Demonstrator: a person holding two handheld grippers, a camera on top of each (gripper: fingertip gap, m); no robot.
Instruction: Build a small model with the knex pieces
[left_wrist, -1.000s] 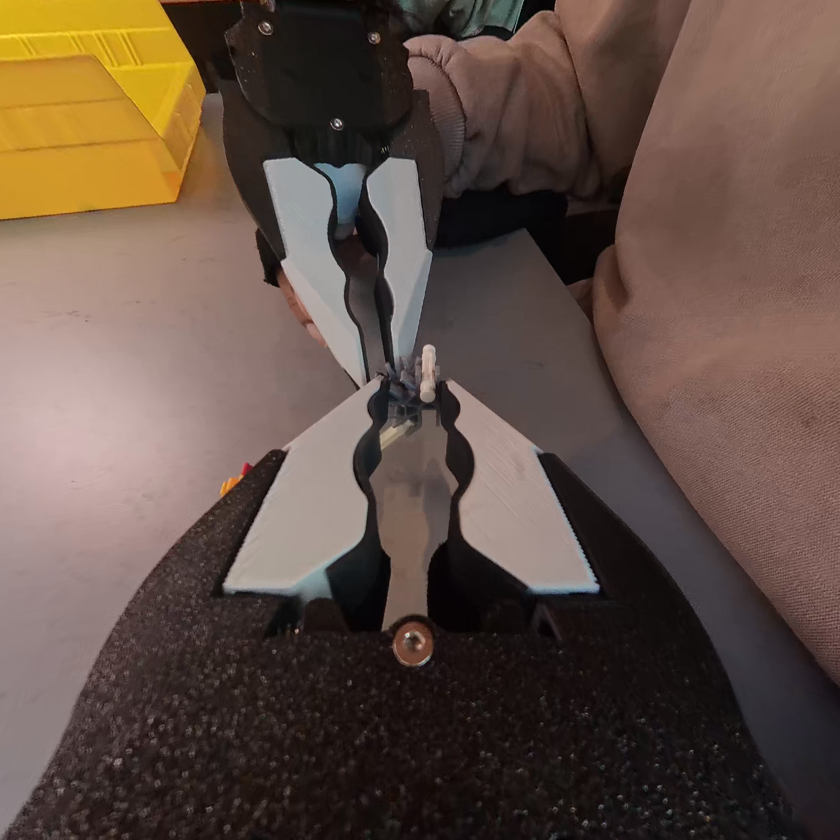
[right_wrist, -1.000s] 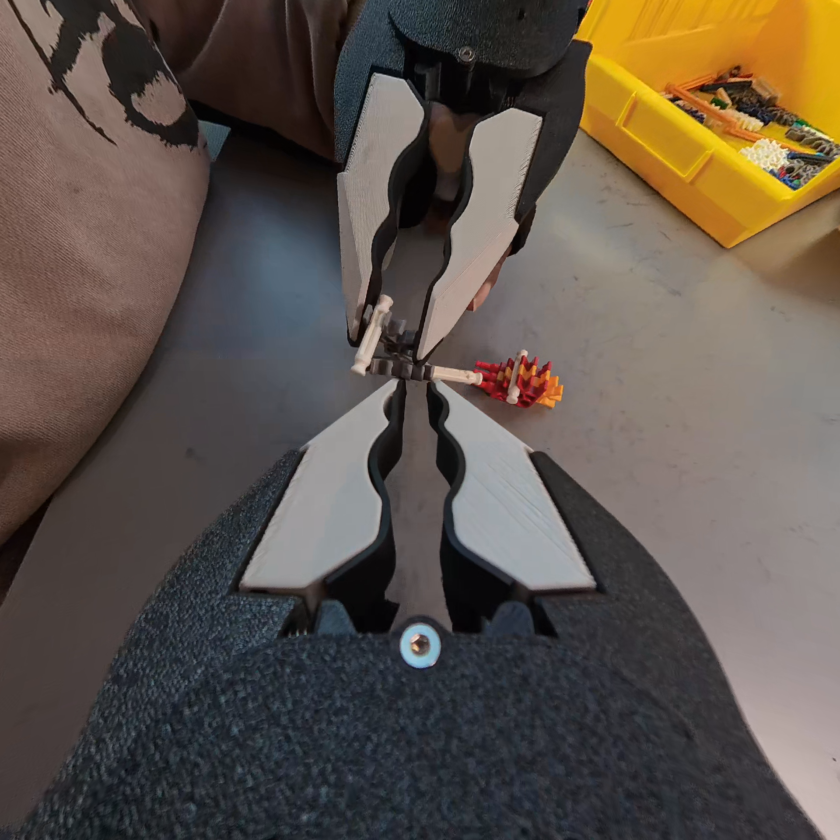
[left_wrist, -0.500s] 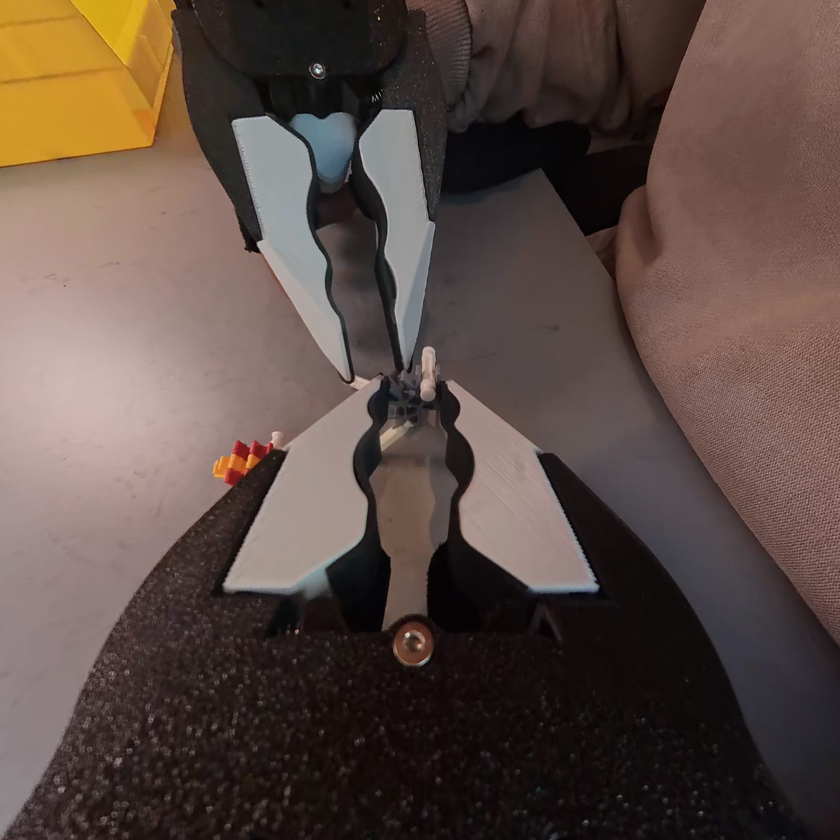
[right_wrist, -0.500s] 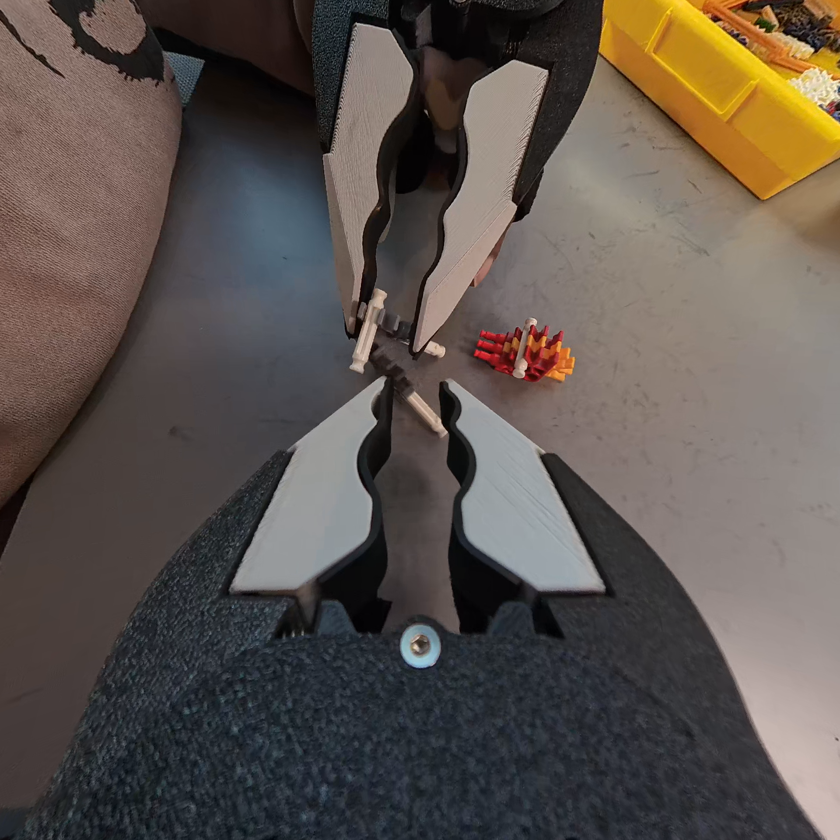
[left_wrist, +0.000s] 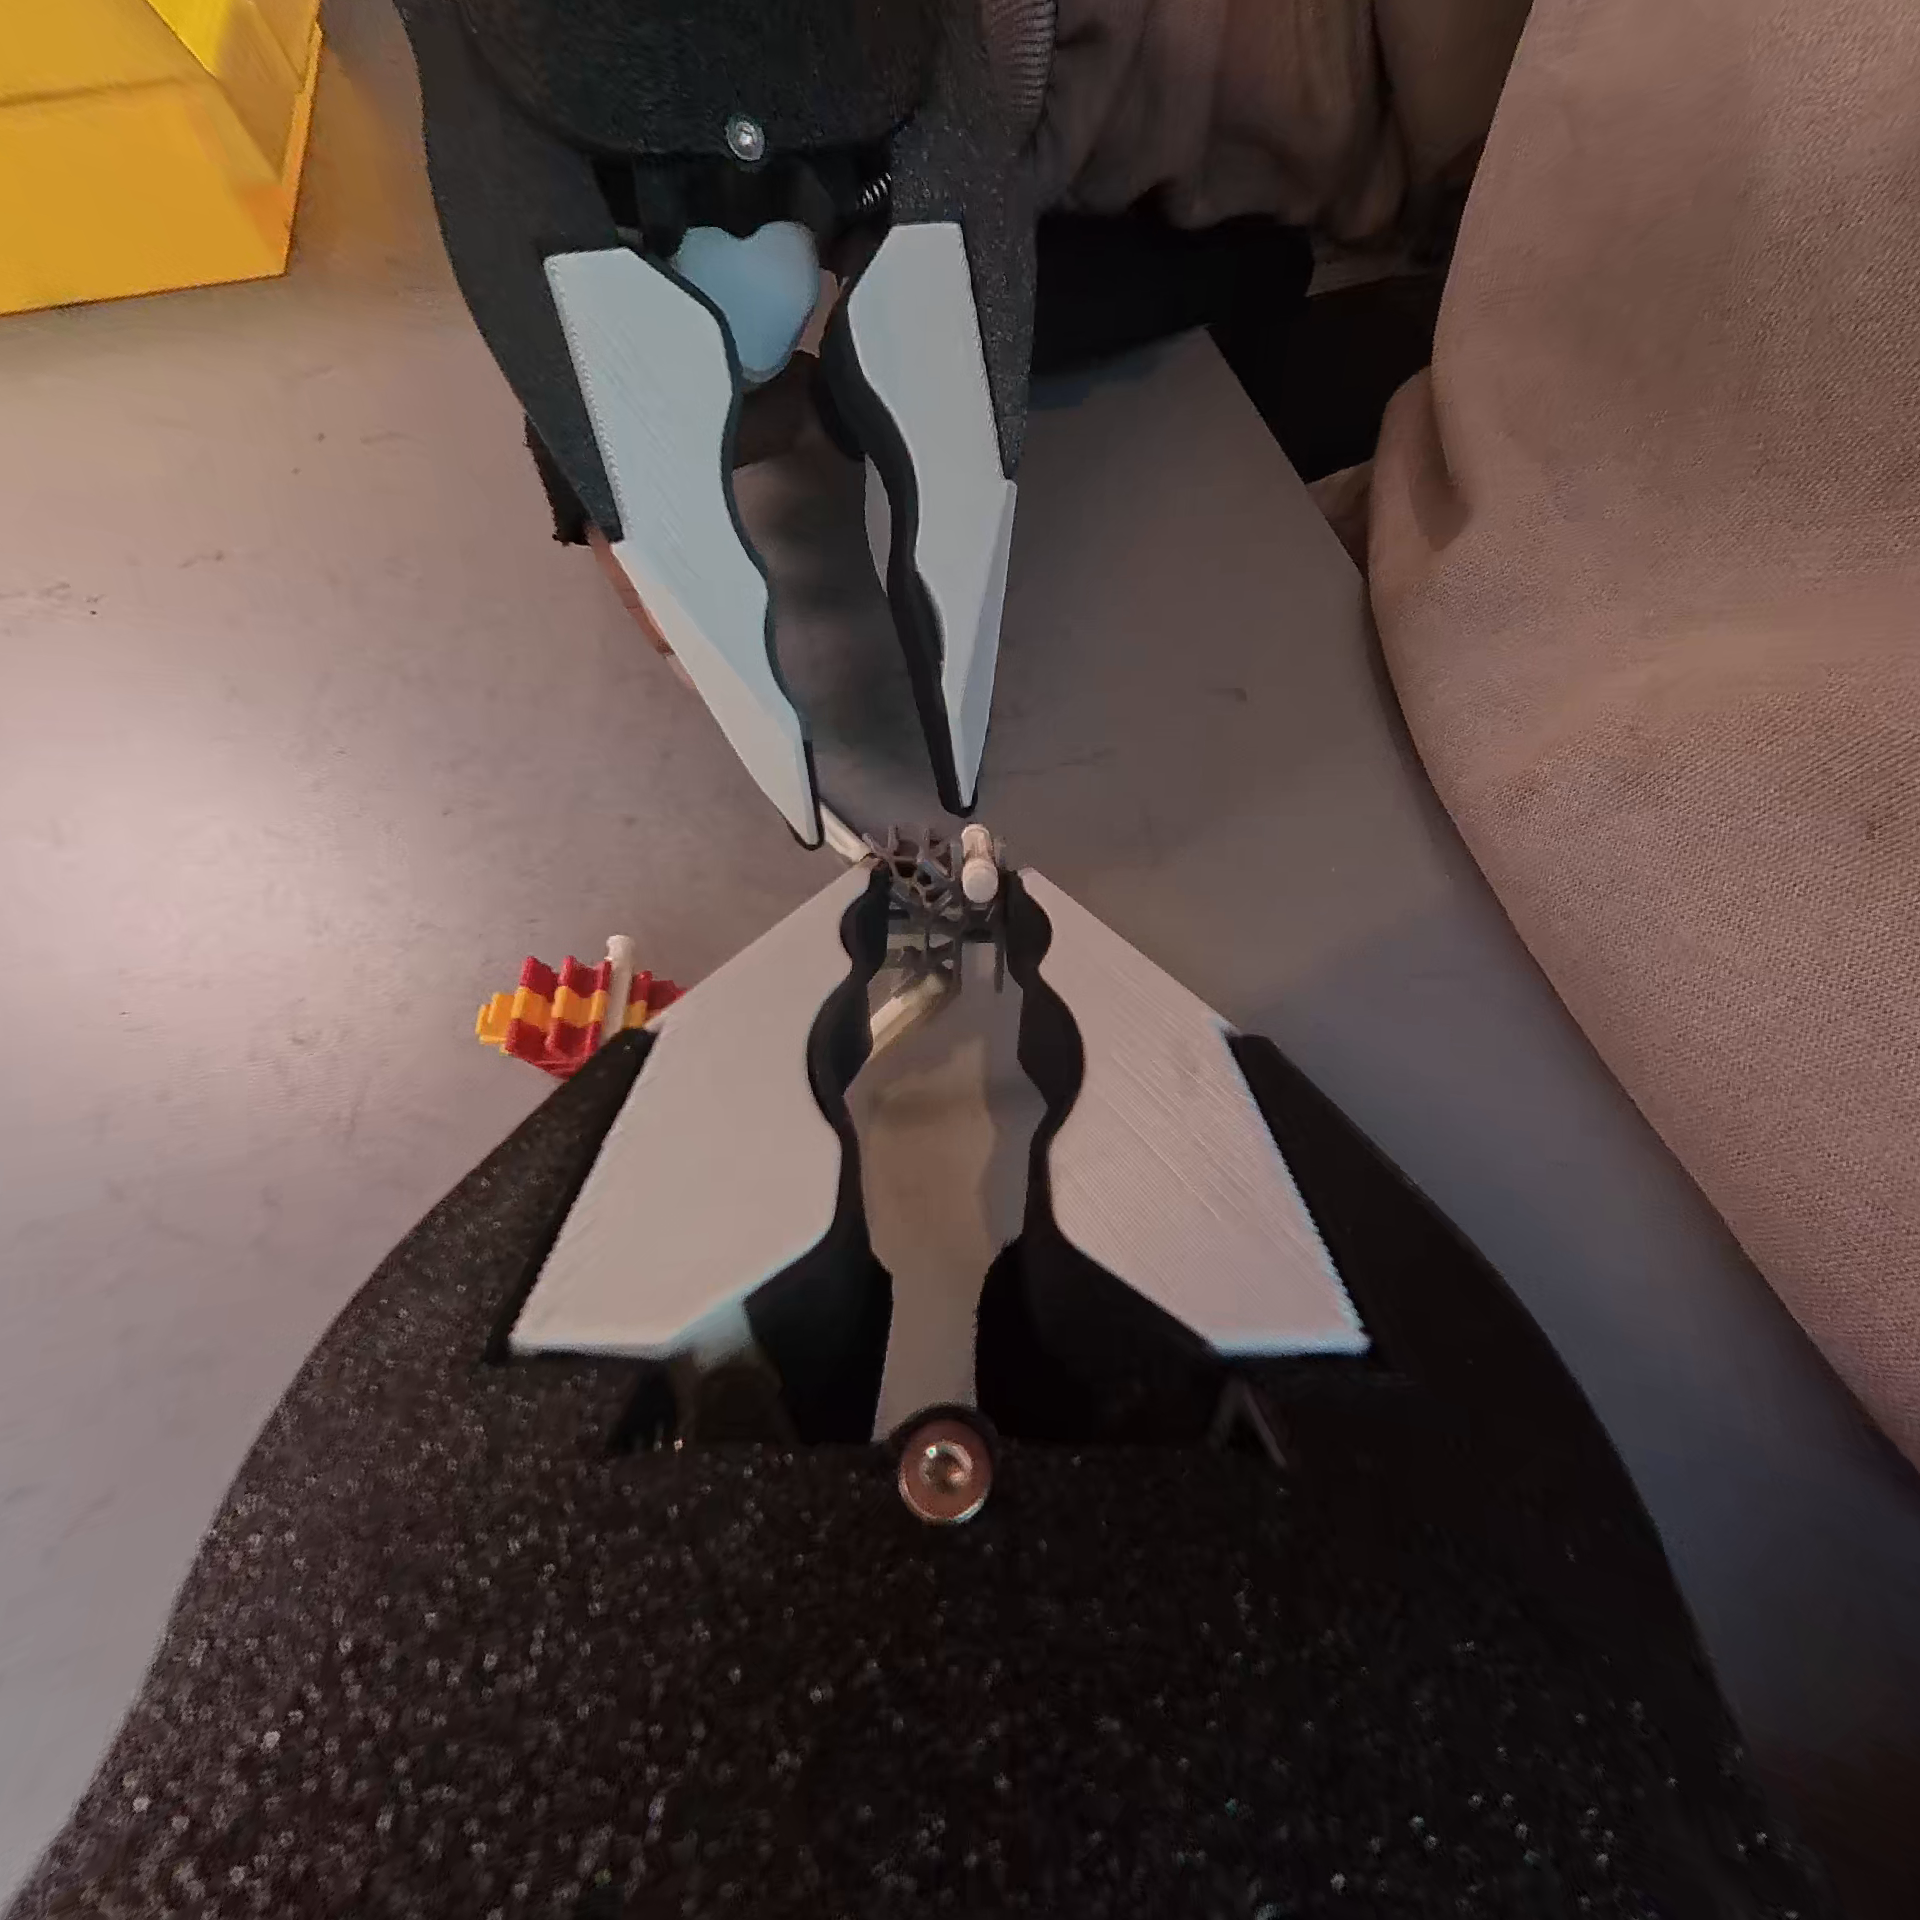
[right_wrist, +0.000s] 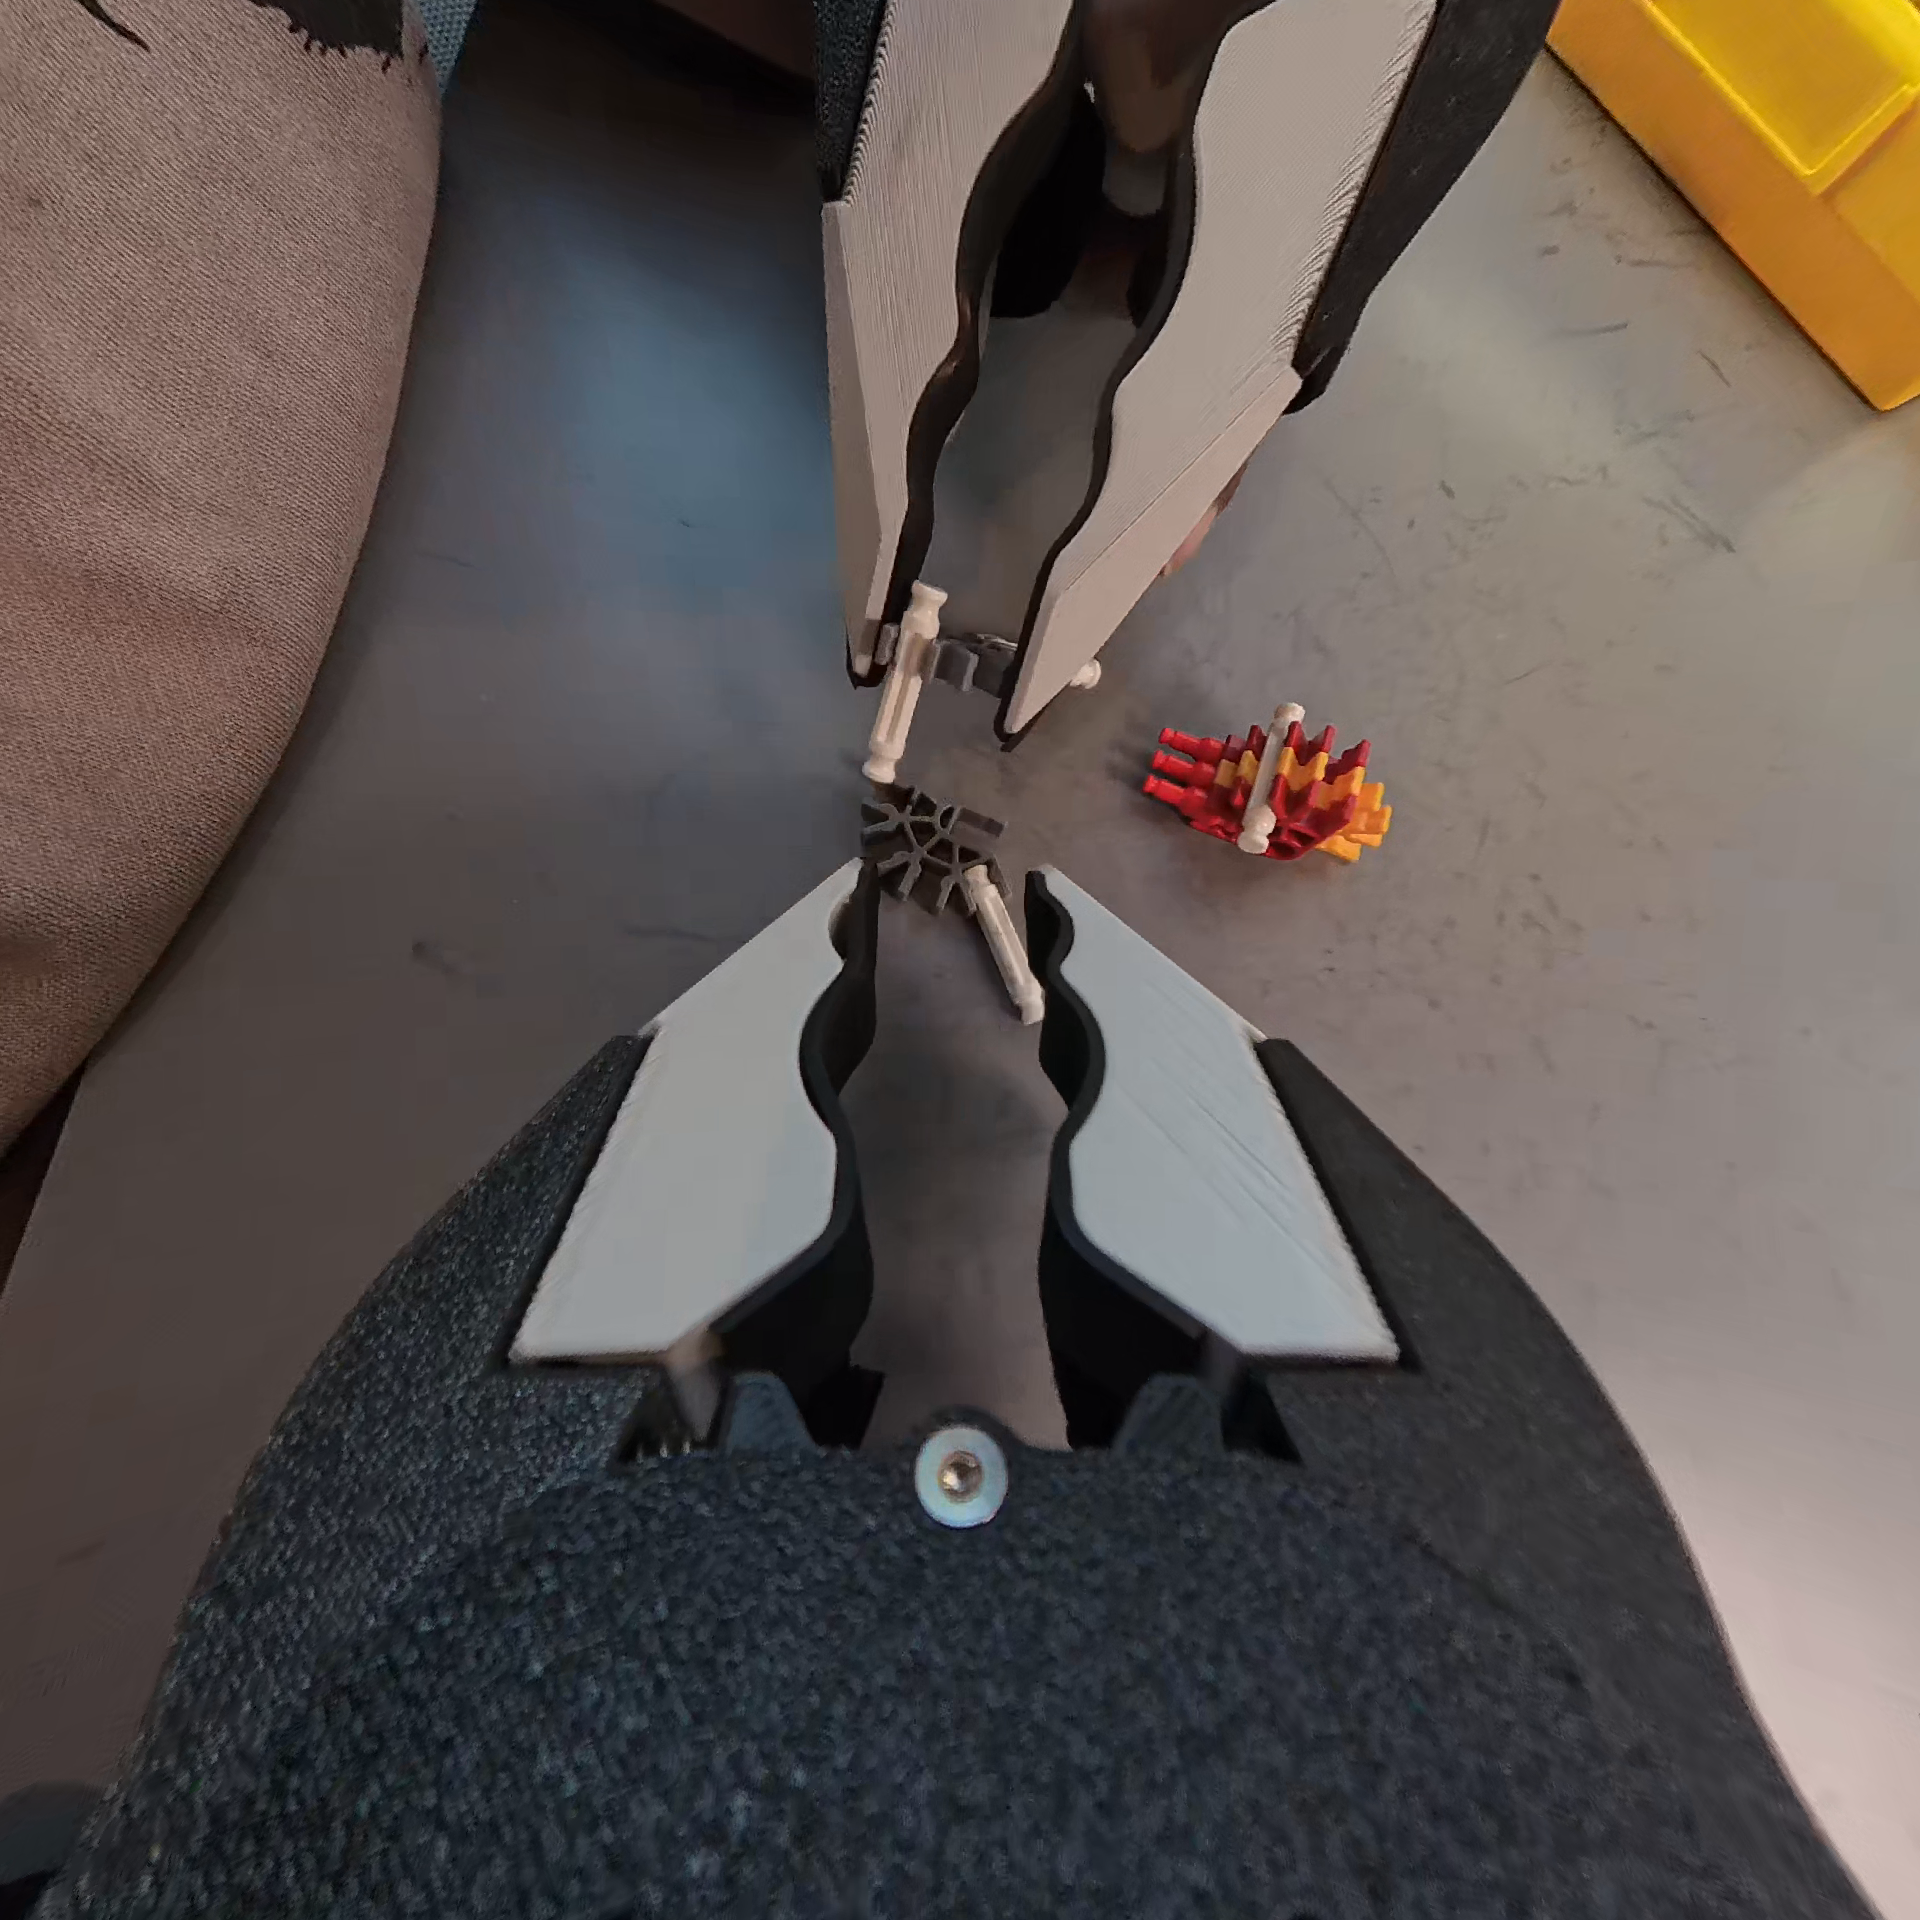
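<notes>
On the grey tabletop, the left gripper pinches a connector piece; the right gripper, jaws parted and empty, sits just below a loose dark connector.

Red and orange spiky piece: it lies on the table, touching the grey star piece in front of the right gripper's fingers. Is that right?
Not quite. The red and orange spiky piece does lie on the table, but it is not touching the grey star piece. Bare table shows between them. The right wrist view shows this.
</notes>
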